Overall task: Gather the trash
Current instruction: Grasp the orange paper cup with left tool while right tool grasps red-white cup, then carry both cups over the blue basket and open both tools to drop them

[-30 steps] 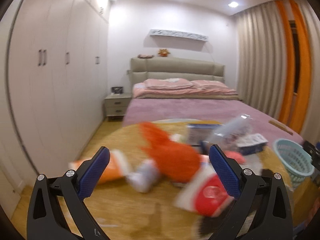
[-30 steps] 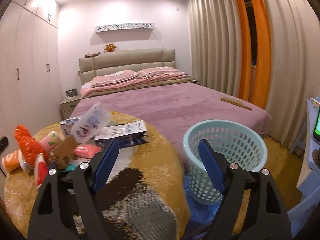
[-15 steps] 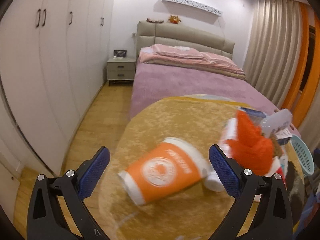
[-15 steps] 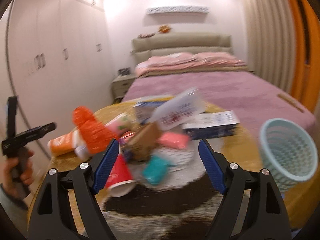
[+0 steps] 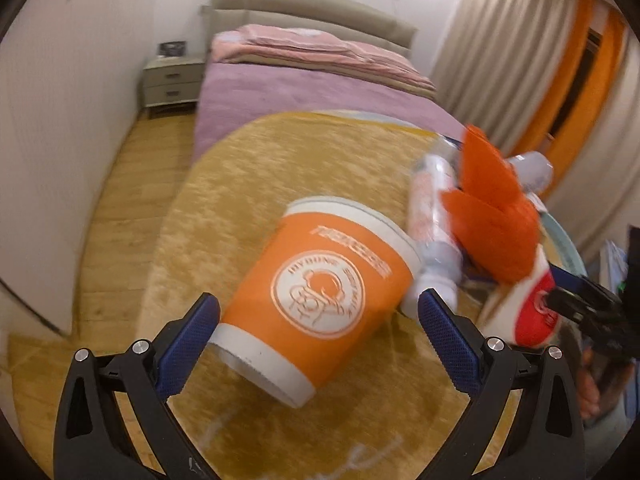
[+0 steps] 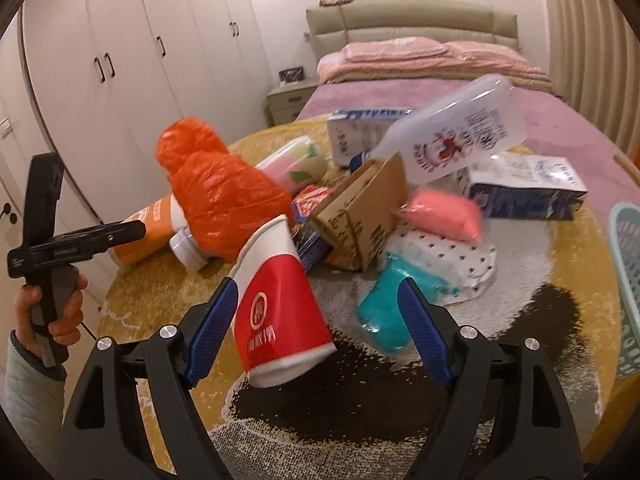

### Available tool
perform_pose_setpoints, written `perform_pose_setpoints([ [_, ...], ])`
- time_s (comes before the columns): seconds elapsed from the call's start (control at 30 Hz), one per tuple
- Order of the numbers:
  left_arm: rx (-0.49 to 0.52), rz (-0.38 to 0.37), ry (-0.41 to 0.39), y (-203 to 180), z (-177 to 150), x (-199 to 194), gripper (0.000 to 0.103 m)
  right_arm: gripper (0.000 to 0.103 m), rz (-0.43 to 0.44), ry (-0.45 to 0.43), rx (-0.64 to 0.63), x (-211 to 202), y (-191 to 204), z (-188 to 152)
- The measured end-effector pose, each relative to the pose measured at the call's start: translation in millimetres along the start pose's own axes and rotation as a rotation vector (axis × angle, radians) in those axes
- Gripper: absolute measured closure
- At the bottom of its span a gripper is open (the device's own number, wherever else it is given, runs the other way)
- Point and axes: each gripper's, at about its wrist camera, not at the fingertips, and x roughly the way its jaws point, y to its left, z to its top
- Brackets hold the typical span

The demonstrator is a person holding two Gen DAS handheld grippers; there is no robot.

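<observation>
**Left wrist view: both claws apart over the trash pile**

Left claw [image 5: 319, 322] stands spread, the orange cup [image 5: 320, 300] lying on its side between the fingers, untouched. Right claw [image 6: 318, 320] is likewise spread, the red cup [image 6: 282, 308] just ahead by its left finger. An orange bag [image 6: 220, 192] lies beyond, a mint basket [image 6: 628, 292] far right.

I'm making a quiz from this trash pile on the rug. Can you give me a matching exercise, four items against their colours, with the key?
Items:
1. paper cup between the left tool's fingers
2. crumpled plastic bag
3. laundry basket
4. soft packet beside the cardboard box

Colours:
A. pale teal
B. pink
C. orange with a white round logo
D. plain orange

Pairs: 1-C, 2-D, 3-A, 4-B
</observation>
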Motion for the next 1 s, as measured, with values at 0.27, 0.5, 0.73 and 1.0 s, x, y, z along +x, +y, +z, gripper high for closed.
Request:
perform_pose_setpoints([
  [0.27, -0.022, 0.003, 0.046, -1.5, -7.9, 14.6, 0.007, 0.024, 0.015, 0.051, -0.068, 12.1, 13.9, -1.5],
  [0.5, -0.066, 0.000, 0.057, -8.7, -17.7, 13.6, 0.035, 0.049, 0.028, 0.090, -0.129, 13.3, 24.3, -9.6],
  [0.73, -0.089, 0.006, -0.050, -26.3, -32.6, -16.8, 0.036, 0.063, 0.031, 0.051, -0.155, -12.5, 26.4, -20.8],
  [1.0, -0.049, -0.039, -0.184, -65.5, -17.8, -66.8, 0.037, 0.063, -0.021, -0.050, -0.083, -55.3, -2.2, -17.1],
])
